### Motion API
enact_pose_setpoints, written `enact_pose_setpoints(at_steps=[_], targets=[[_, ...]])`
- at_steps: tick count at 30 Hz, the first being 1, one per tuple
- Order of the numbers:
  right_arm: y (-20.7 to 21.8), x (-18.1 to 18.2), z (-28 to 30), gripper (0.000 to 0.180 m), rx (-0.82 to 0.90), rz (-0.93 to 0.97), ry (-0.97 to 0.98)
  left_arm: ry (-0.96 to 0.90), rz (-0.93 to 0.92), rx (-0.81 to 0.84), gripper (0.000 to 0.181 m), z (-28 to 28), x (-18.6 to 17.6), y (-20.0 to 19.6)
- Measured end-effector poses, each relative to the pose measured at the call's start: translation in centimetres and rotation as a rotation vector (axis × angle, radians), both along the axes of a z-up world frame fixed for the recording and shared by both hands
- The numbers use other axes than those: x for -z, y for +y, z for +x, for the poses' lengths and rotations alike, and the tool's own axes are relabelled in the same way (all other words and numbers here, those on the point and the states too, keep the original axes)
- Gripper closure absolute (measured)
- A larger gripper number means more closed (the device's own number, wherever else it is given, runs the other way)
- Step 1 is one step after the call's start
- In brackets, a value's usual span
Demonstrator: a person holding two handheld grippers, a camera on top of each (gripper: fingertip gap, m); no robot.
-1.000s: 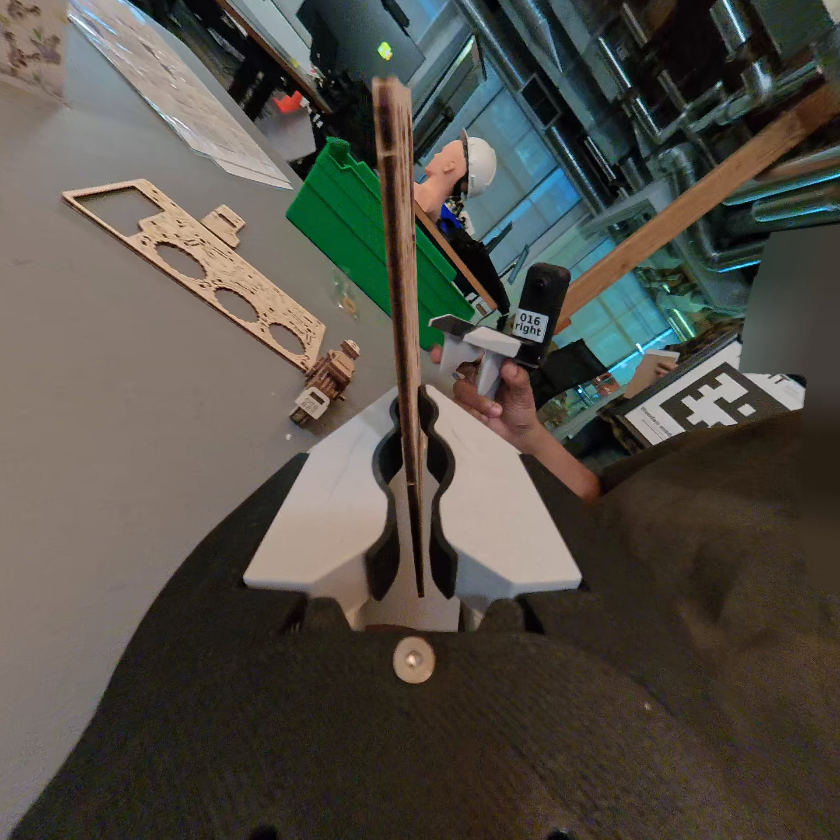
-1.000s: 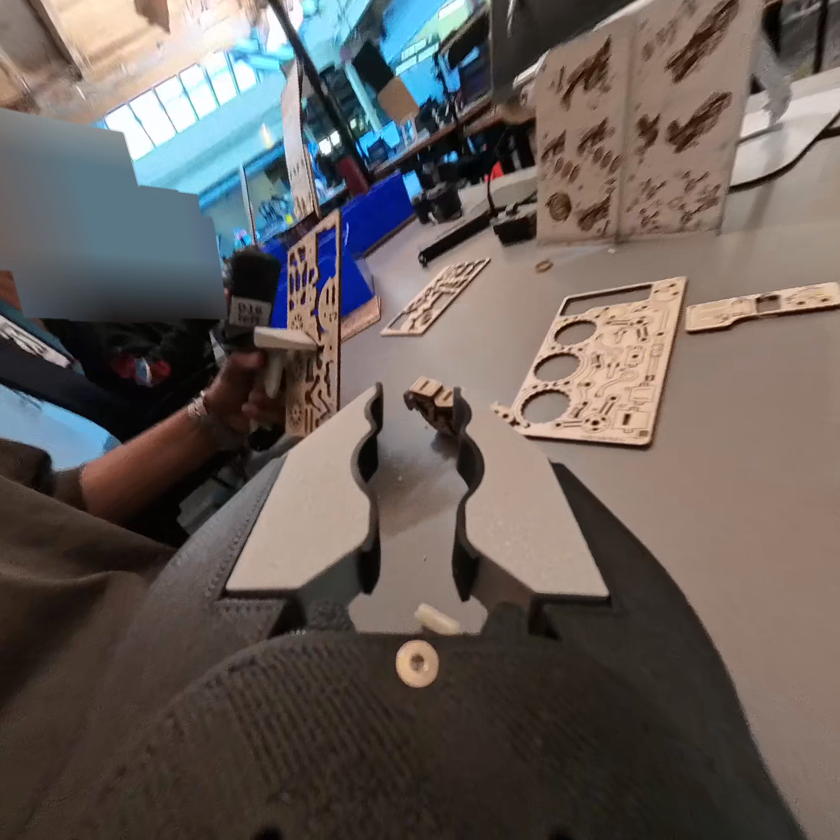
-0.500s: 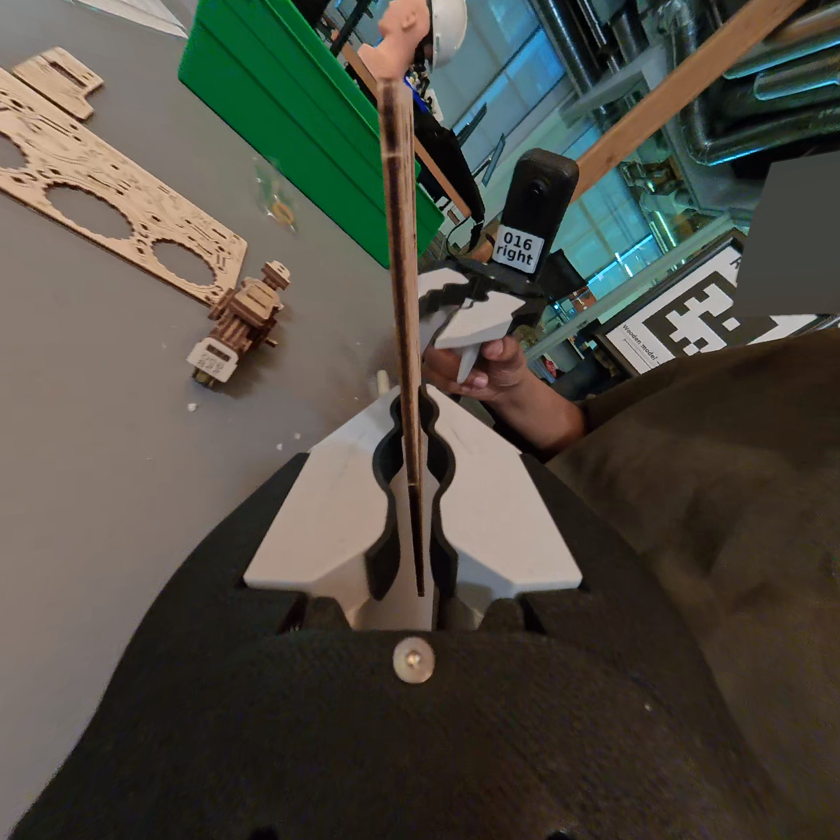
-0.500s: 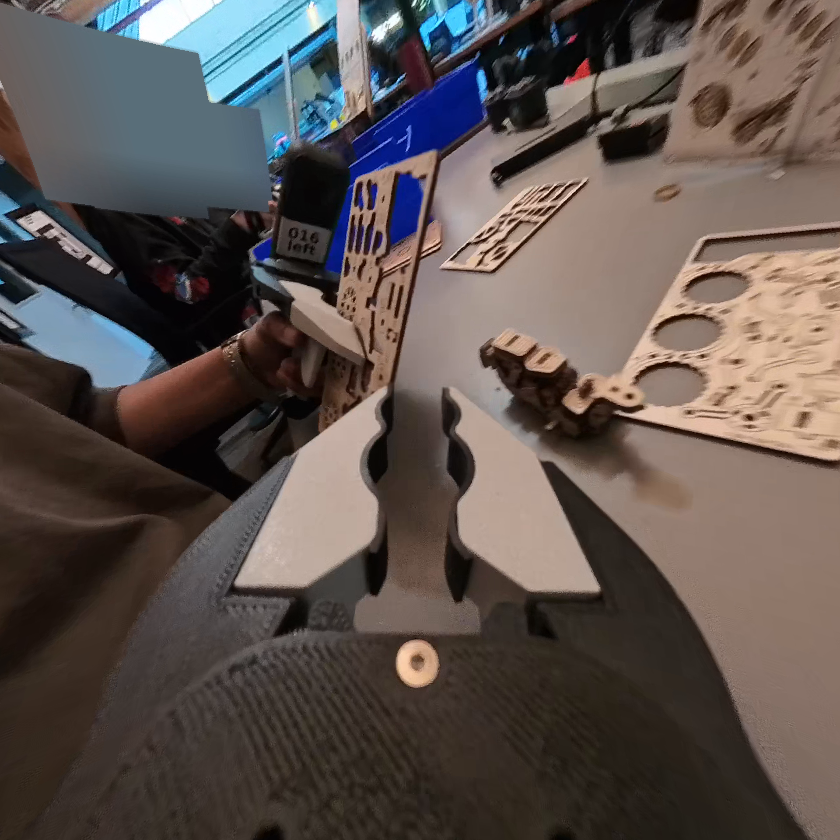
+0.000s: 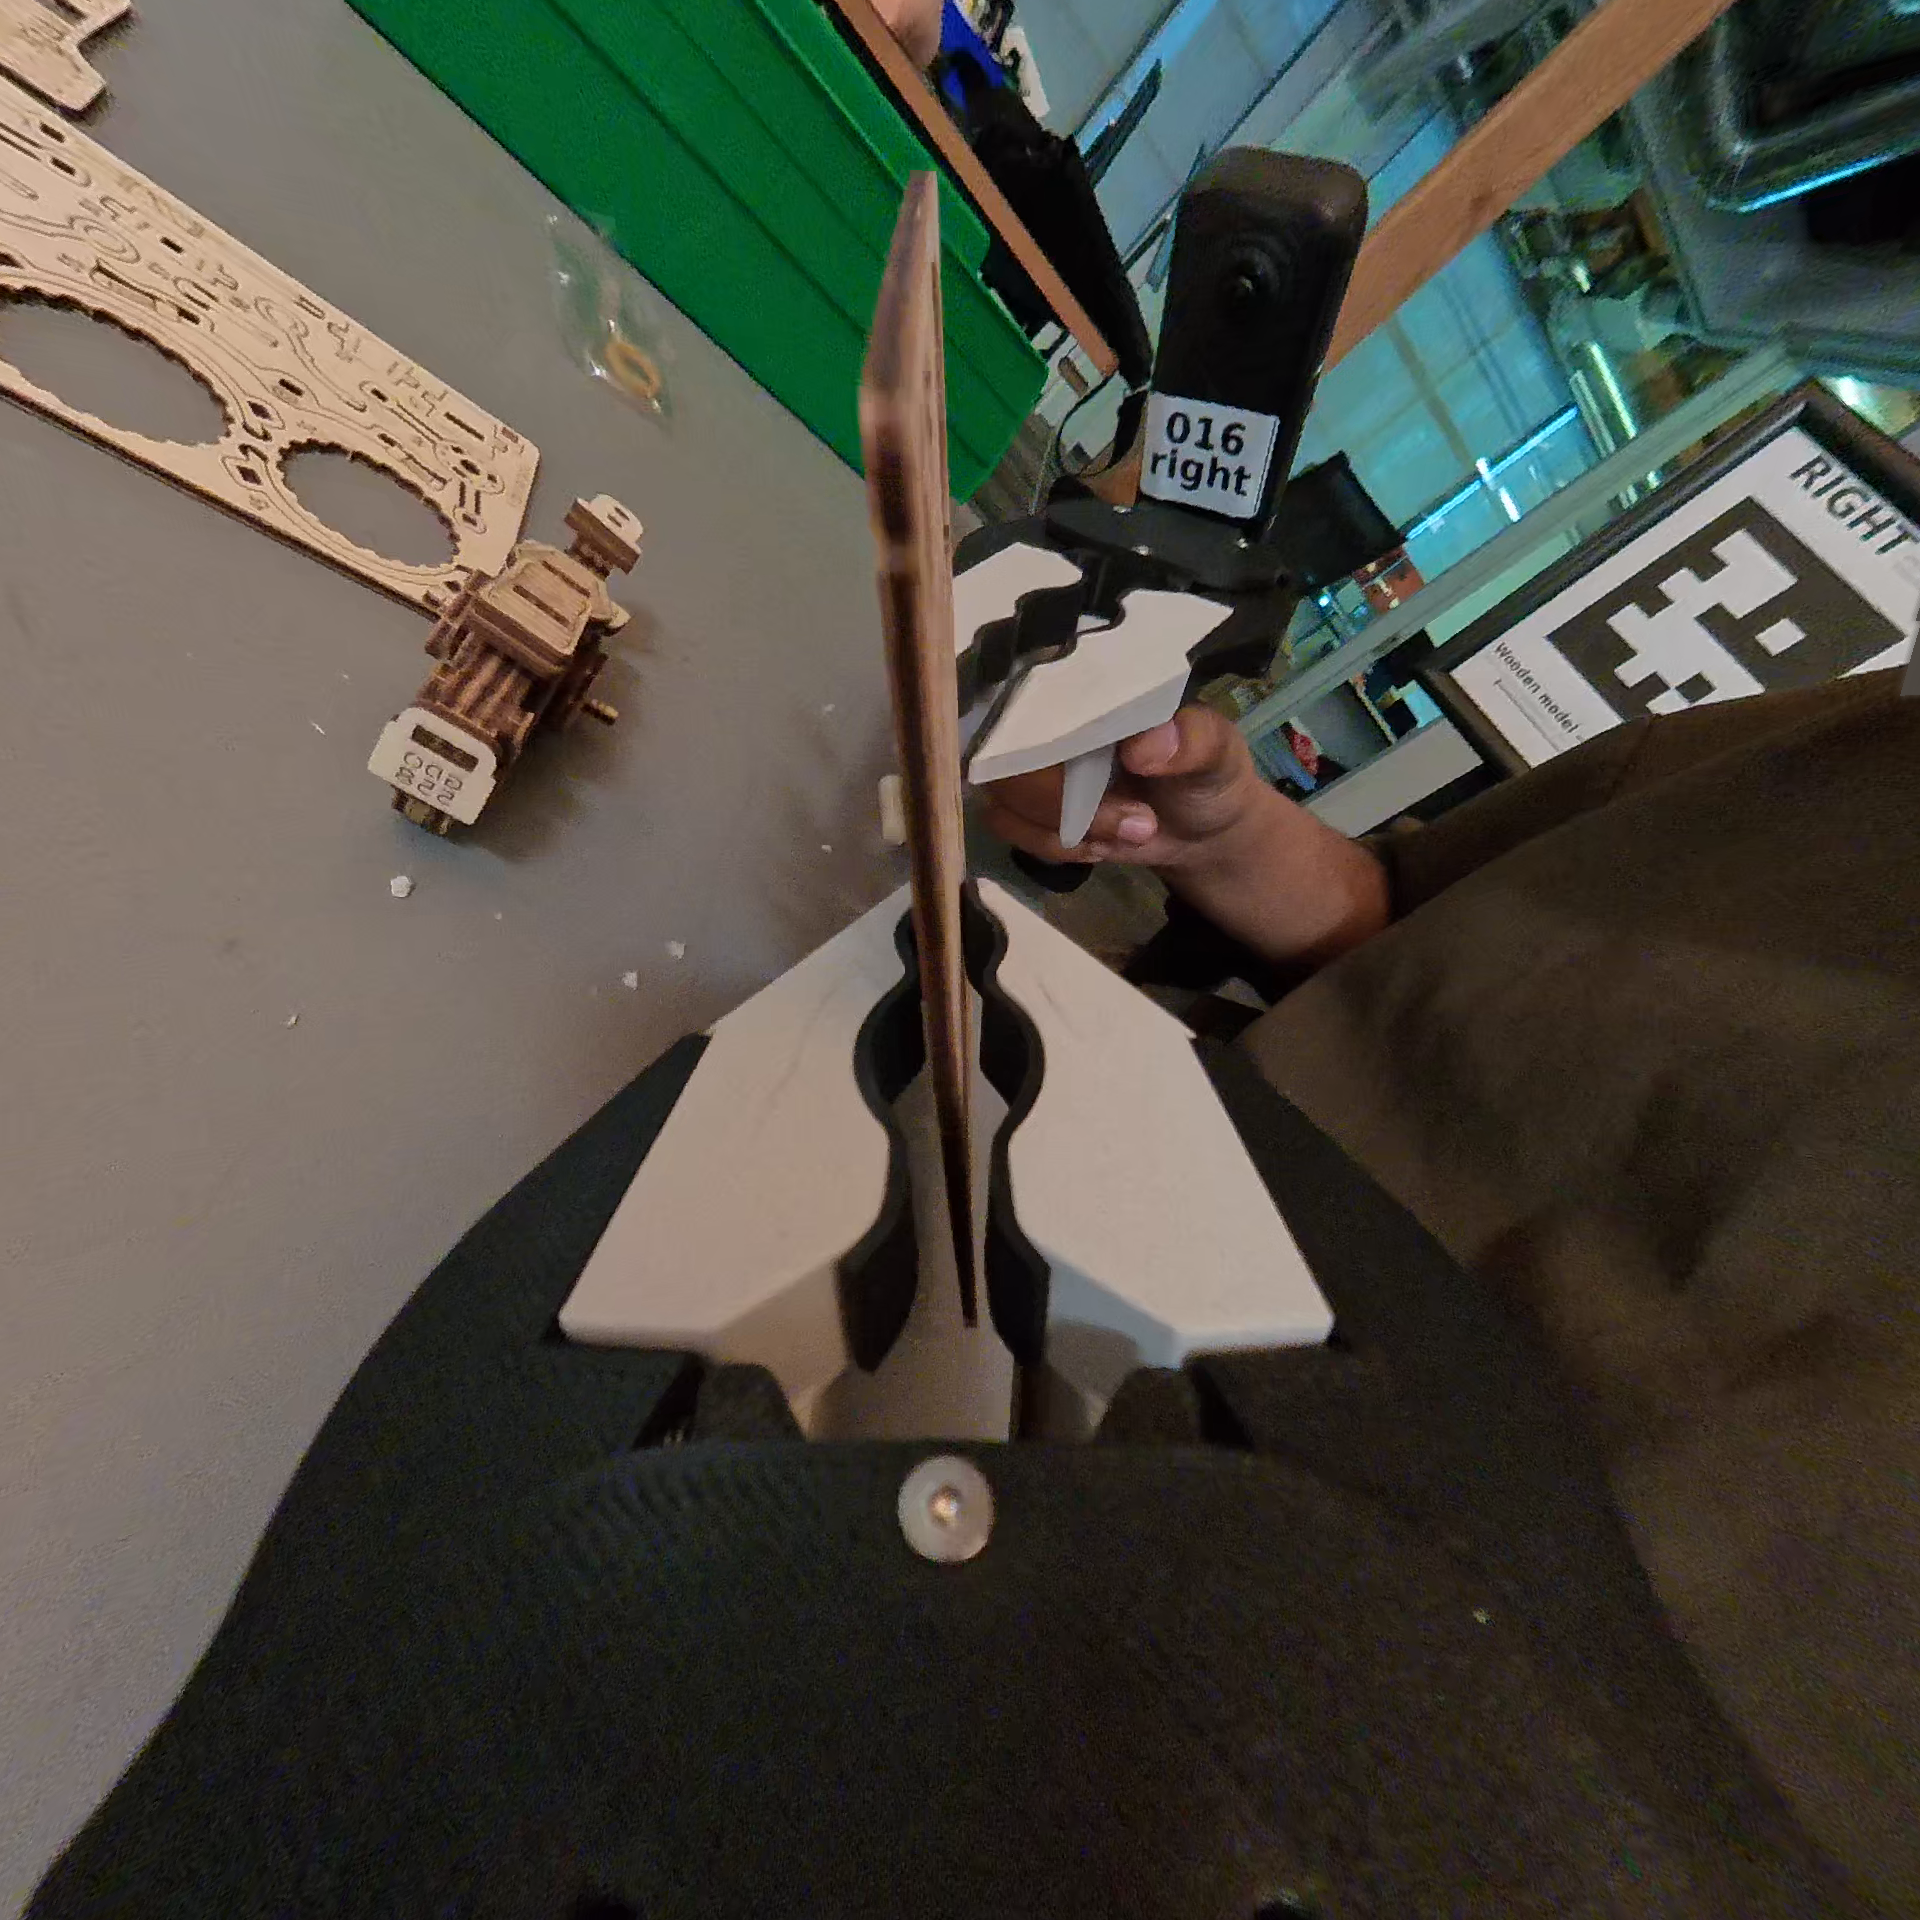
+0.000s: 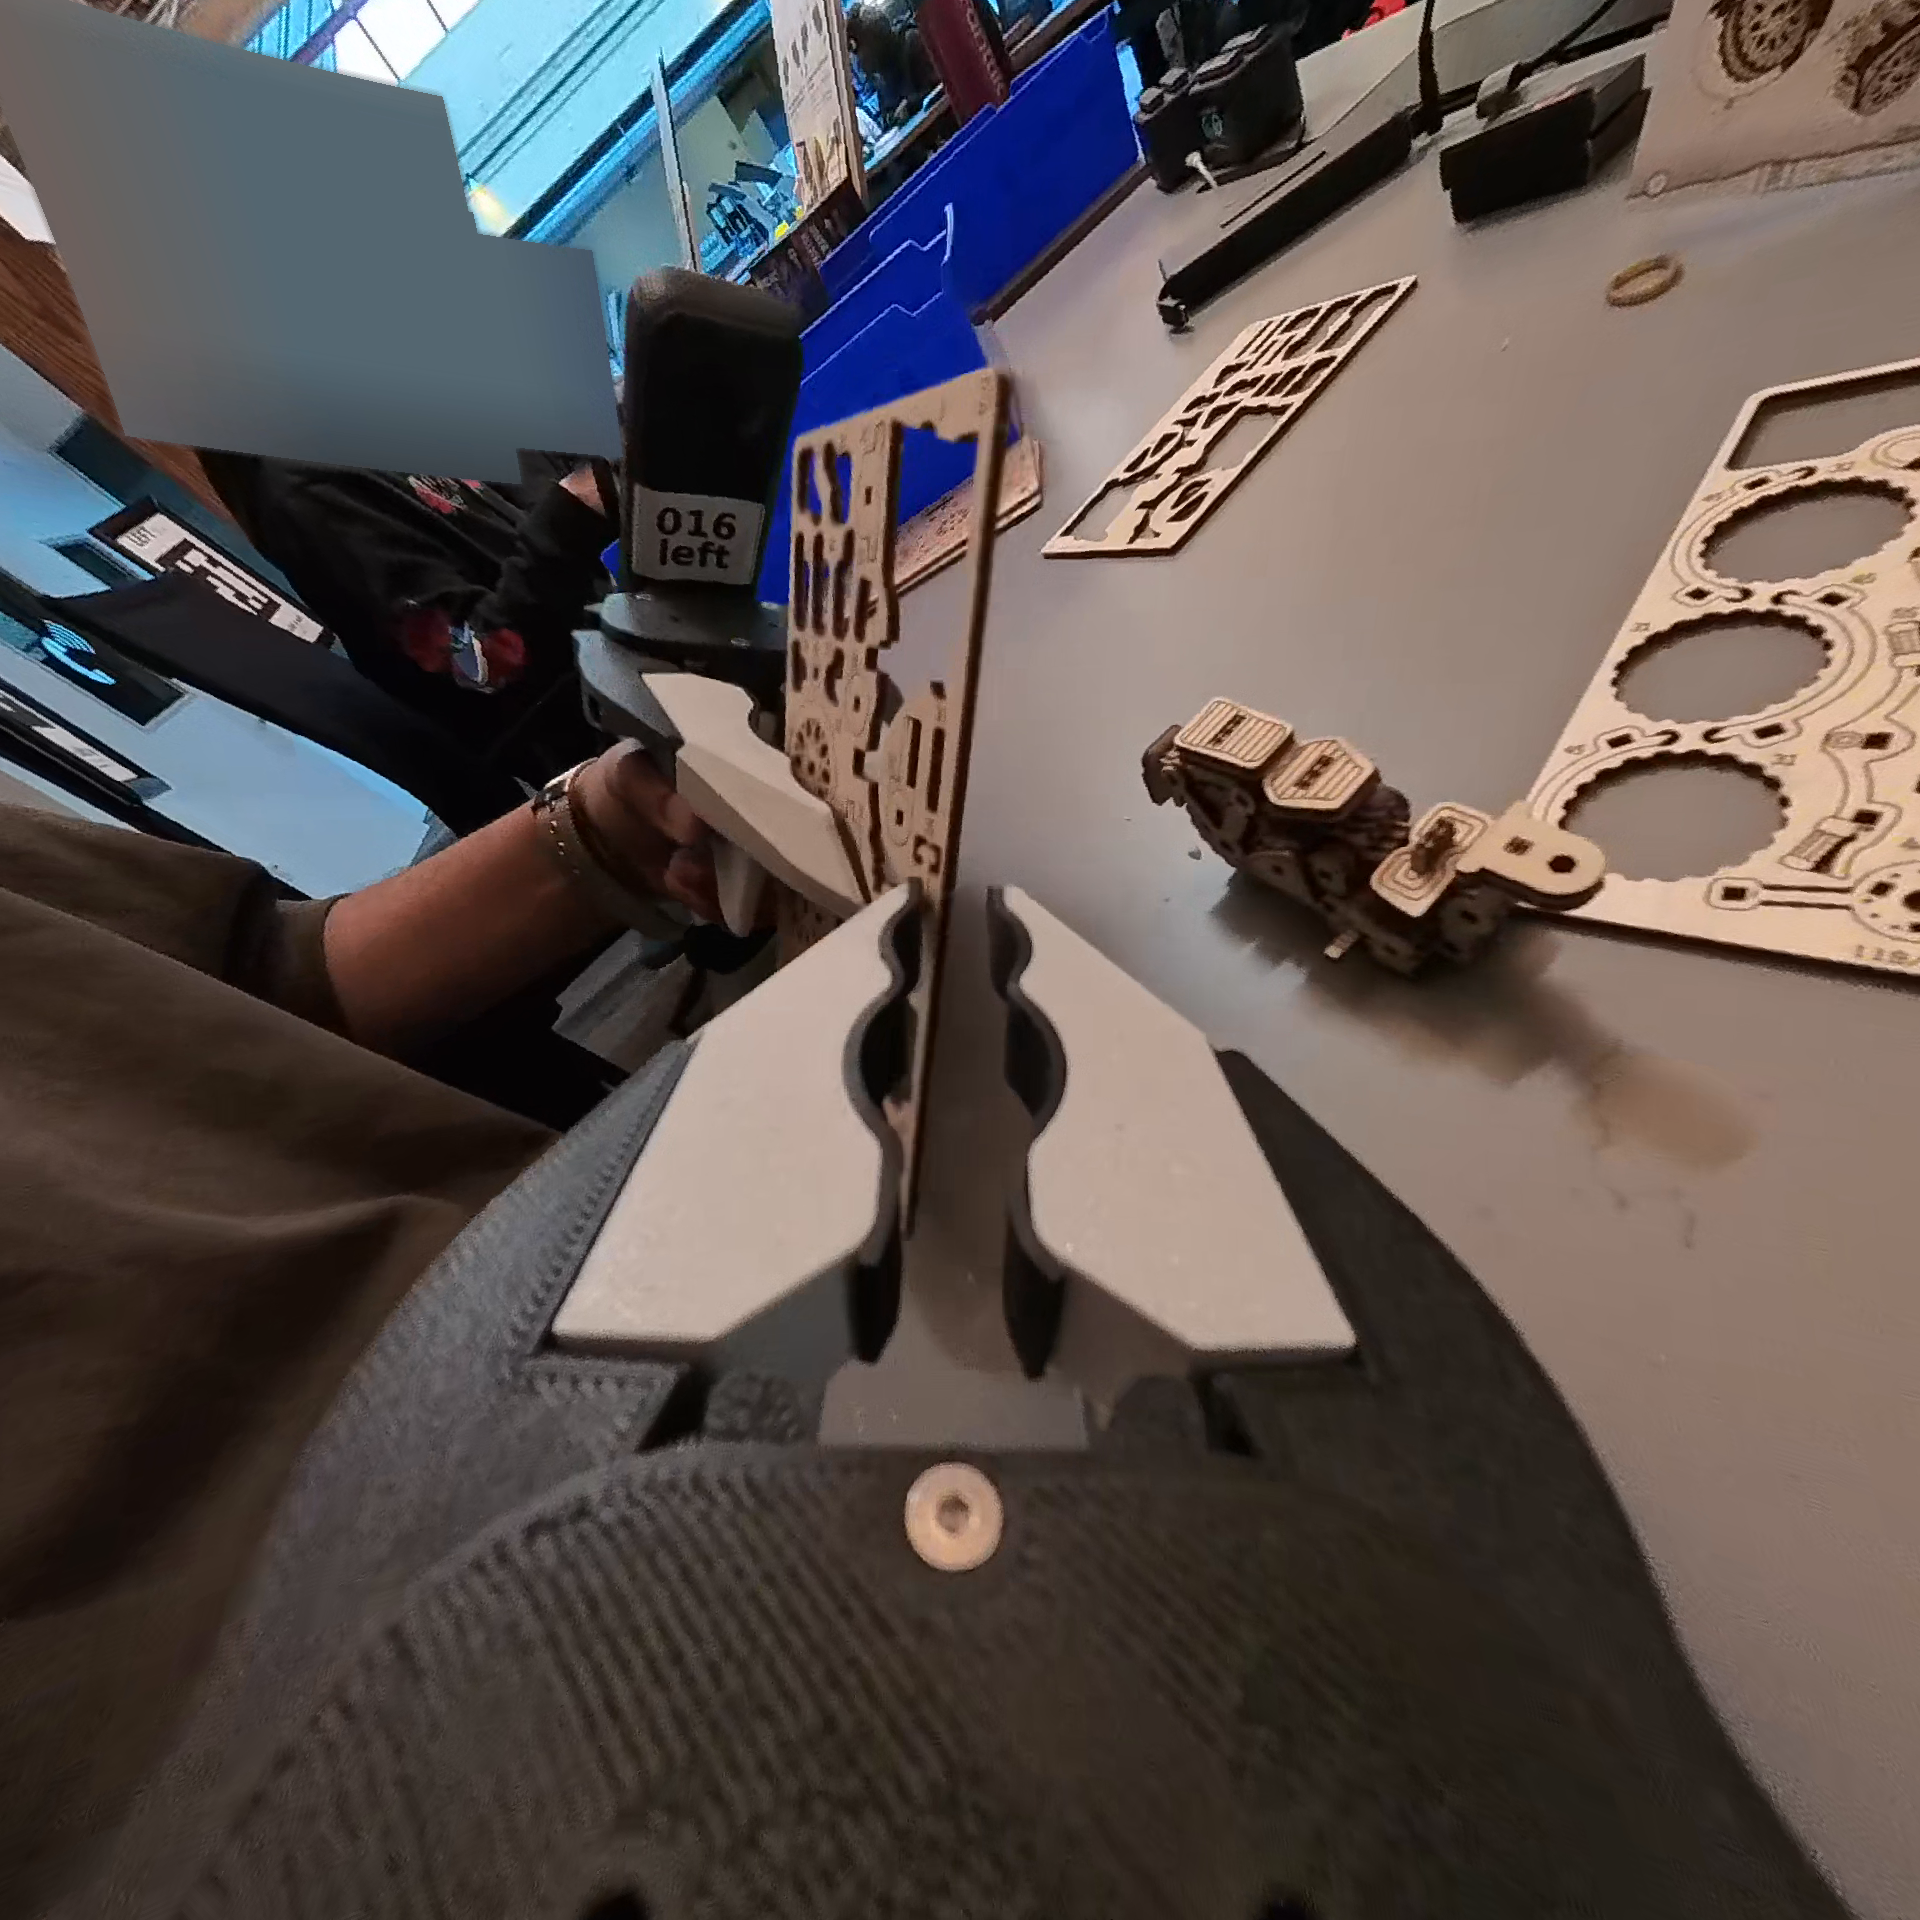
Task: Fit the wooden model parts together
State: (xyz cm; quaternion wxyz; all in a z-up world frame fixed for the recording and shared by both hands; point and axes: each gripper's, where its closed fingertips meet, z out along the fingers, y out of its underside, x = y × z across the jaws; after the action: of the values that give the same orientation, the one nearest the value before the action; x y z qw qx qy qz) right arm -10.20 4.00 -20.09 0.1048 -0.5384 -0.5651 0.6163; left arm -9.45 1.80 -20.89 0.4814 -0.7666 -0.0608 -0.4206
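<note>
My left gripper (image 5: 940,920) is shut on a thin laser-cut wooden sheet (image 5: 912,582) and holds it upright above the table, edge-on to the camera. In the right wrist view the sheet (image 6: 920,644) shows its cut-out face, and the left gripper (image 6: 769,800) grips its near side. My right gripper (image 6: 951,904) is open, with the sheet's edge between its fingers, close against the left finger. It also shows in the left wrist view (image 5: 1039,665), beside the sheet. A small part-built wooden model (image 6: 1340,831) lies on the grey table (image 6: 1299,1091).
A wooden sheet with round holes (image 6: 1766,675) lies just beyond the model and also shows in the left wrist view (image 5: 208,343). Another cut-out sheet (image 6: 1236,416), a ring (image 6: 1642,278), black items (image 6: 1538,156) and a blue bin (image 6: 935,270) lie farther off. A green bin (image 5: 727,177) stands behind. The grippers are tip to tip, or close to it.
My right gripper has come up to the sheet and narrowed, so the sheet's edge now sits between its fingers. My left gripper has kept its hold and swung nearer the model.
</note>
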Motion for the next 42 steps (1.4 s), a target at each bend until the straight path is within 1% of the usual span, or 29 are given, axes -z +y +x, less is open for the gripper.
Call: enact_pose_setpoints(at_steps=[2, 10, 13, 14, 18, 23, 33, 42], targets=[[-0.1, 0.1, 0.0, 0.176, -0.005, -0.005, -0.009, 0.019, -0.014, -0.001, 0.180, 0.0, 0.4, 0.1], [-0.7, 0.2, -0.2, 0.177, -0.021, -0.032, -0.024, 0.081, -0.021, 0.011, 0.179, 0.3, 0.8, -0.3], [-1.4, 0.8, -0.1, 0.177, -0.049, -0.026, -0.058, 0.052, 0.015, -0.048, 0.174, -0.5, 0.0, 0.2], [-1.7, 1.0, -0.1, 0.178, -0.056, -0.028, -0.067, 0.034, 0.021, -0.055, 0.177, -0.7, -0.2, 0.2], [-2.2, 1.0, -0.4, 0.177, -0.055, -0.027, -0.061, 0.009, 0.021, -0.051, 0.180, -0.9, -0.4, -0.1], [-2.1, 0.7, -0.3, 0.175, -0.056, -0.038, -0.046, 0.031, 0.011, -0.026, 0.179, -0.4, -0.1, -0.2], [-2.2, 1.2, -0.2, 0.176, -0.067, -0.003, -0.059, 0.087, -0.005, -0.021, 0.179, -0.4, 0.5, -0.2], [-2.4, 1.8, -0.6, 0.176, -0.035, 0.125, -0.065, 0.107, -0.032, -0.033, 0.179, -0.7, 1.0, -0.3]])
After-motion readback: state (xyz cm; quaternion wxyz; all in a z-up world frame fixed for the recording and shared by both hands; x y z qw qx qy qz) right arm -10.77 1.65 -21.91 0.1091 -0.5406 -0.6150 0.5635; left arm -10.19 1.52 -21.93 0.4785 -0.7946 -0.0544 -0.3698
